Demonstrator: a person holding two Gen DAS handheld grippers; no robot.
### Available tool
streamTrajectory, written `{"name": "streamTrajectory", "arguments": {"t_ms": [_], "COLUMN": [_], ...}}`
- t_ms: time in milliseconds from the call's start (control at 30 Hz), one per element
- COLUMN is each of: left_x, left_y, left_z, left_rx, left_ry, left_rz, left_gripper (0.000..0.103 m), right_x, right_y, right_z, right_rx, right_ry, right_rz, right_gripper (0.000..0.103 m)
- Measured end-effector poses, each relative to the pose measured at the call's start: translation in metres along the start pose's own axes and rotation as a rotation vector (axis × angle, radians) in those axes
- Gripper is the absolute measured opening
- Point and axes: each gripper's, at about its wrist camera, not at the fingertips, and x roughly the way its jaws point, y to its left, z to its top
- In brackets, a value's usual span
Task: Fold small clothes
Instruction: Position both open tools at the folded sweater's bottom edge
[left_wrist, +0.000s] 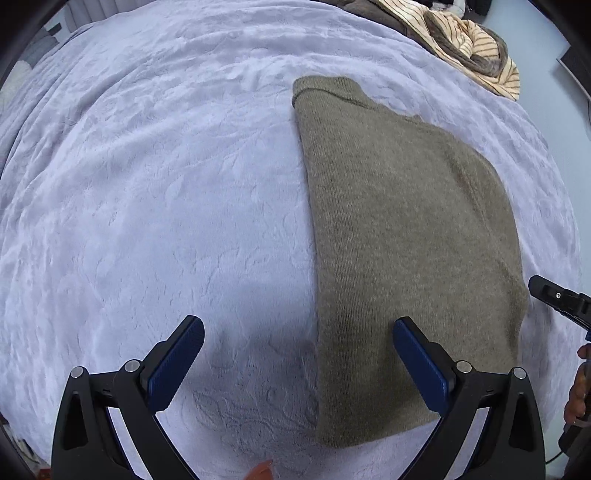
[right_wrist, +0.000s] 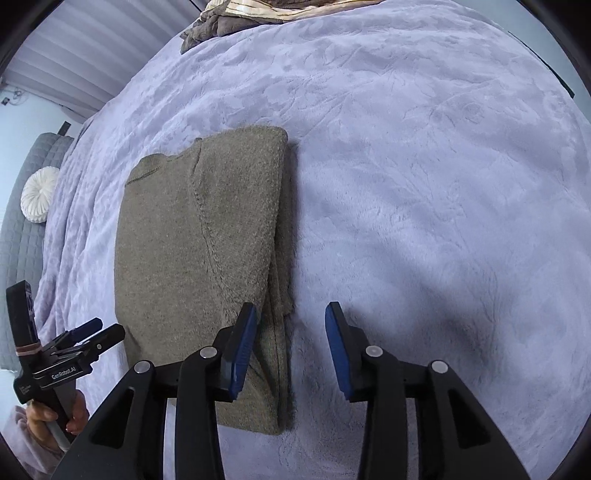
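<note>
Lying lengthwise on lavender blanket (left_wrist: 155, 192): olive knit sweater (left_wrist: 399, 236), sides folded into a narrow strip. Left gripper (left_wrist: 298, 363) spread wide, empty, straddling its left edge; right gripper (right_wrist: 291, 350) parted, empty, over right edge, likely positioned for the crosswise fold.

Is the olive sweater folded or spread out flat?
Folded: the olive sweater is a narrow rectangle, its doubled layers visible along the right edge.

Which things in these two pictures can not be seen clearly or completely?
- Striped clothes pile: cut off by the top edge in both views.
- Olive sweater: its folded-under layers are hidden by its top layer.
- Right tool: left view shows only one tip at the edge.
</note>
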Motion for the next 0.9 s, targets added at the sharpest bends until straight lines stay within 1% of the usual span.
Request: {"name": "streamTrajectory", "arguments": {"t_ms": [100,200,233,300,333,367,400,467,500,600,667,733,800,867,900], "left_x": [0.002,0.008,0.010,0.013,0.016,0.019,0.018,0.023,0.027,0.035,0.036,0.035,0.035,0.034,0.035], "left_y": [0.002,0.008,0.011,0.015,0.016,0.015,0.013,0.009,0.008,0.007,0.006,0.004,0.003,0.001,0.001], "left_z": [0.018,0.038,0.044,0.052,0.056,0.061,0.062,0.065,0.066,0.062,0.061,0.060,0.060,0.059,0.059], "left_rx": [-0.041,-0.091,-0.110,-0.132,-0.134,-0.135,-0.134,-0.113,-0.105,-0.103,-0.114,-0.113,-0.098,-0.084,-0.083], "left_ry": [-0.019,-0.025,-0.033,-0.040,-0.040,-0.042,-0.049,-0.047,-0.040,-0.022,-0.017,-0.013,-0.013,-0.014,-0.011], "left_rz": [-0.007,-0.057,-0.059,-0.039,-0.046,-0.052,-0.049,-0.023,-0.016,-0.023,-0.032,-0.028,-0.022,-0.019,-0.020], "left_gripper": [0.102,0.102,0.102,0.102,0.102,0.102,0.102,0.102,0.102,0.102,0.102,0.102,0.102,0.102,0.102], "right_x": [0.005,0.016,0.022,0.035,0.040,0.044,0.044,0.040,0.039,0.052,0.065,0.066,0.058,0.050,0.046], "right_y": [-0.001,-0.001,-0.003,-0.006,-0.009,-0.010,-0.011,-0.007,-0.004,-0.003,-0.008,-0.014,-0.014,-0.015,-0.017], "right_z": [0.021,0.045,0.051,0.063,0.067,0.071,0.074,0.076,0.077,0.075,0.074,0.074,0.073,0.070,0.068], "right_rx": [0.027,0.067,0.086,0.131,0.150,0.169,0.175,0.152,0.130,0.088,0.083,0.125,0.131,0.127,0.126], "right_ry": [-0.023,-0.030,-0.026,-0.006,0.004,0.008,0.001,-0.020,-0.024,0.008,0.026,0.027,0.020,0.023,0.025], "right_rz": [0.052,0.104,0.131,0.192,0.216,0.229,0.232,0.234,0.213,0.134,0.113,0.145,0.179,0.181,0.182], "right_gripper": [0.042,0.042,0.042,0.042,0.039,0.029,0.008,0.008,0.008,0.008,0.008,0.008,0.010,0.012,0.015]}}
